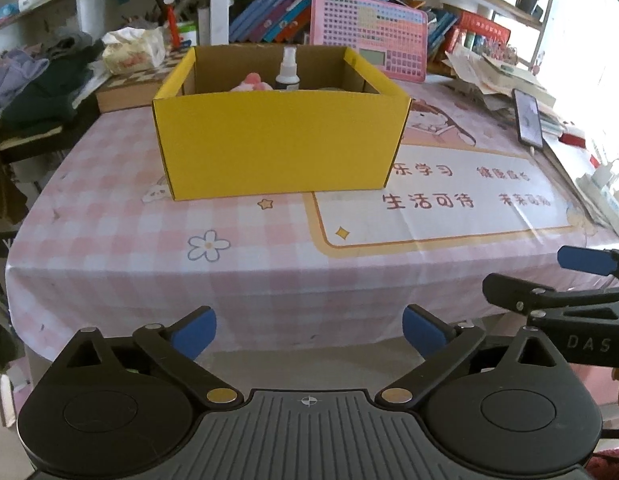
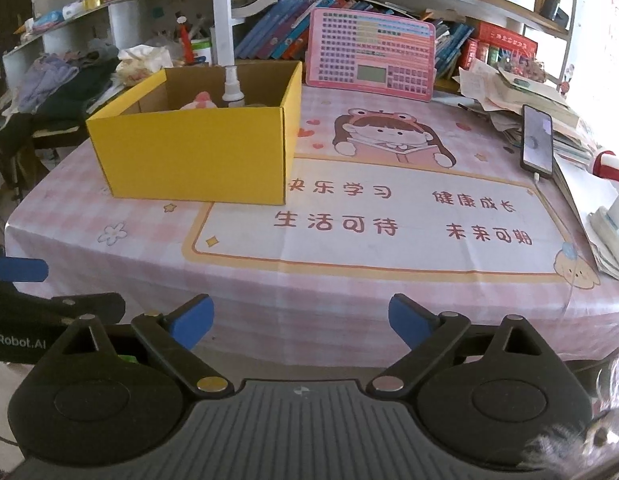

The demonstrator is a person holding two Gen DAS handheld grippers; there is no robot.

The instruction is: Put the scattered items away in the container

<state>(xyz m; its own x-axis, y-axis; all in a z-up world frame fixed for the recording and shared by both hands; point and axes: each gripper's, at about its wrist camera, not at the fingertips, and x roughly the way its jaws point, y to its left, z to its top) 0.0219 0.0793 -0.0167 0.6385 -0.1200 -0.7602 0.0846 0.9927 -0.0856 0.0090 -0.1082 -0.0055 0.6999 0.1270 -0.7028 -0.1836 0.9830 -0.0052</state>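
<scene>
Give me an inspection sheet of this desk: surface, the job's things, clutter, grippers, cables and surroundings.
Surface: pink checked tablecloth, no loose items on its open middle.
Job's things: yellow box holds a spray bottle and a pink item.
Clutter: paper pile and phone at the right edge; clothes at the left.
Grippers: left gripper open, empty; right gripper open, empty.
Cables: white cable from the phone.
Surroundings: shelves of books, pink keyboard toy.

yellow box point(image 1: 277, 148), pink-white checked tablecloth point(image 1: 121, 216), blue pads point(image 1: 195, 338), pink toy board point(image 2: 371, 54)
</scene>
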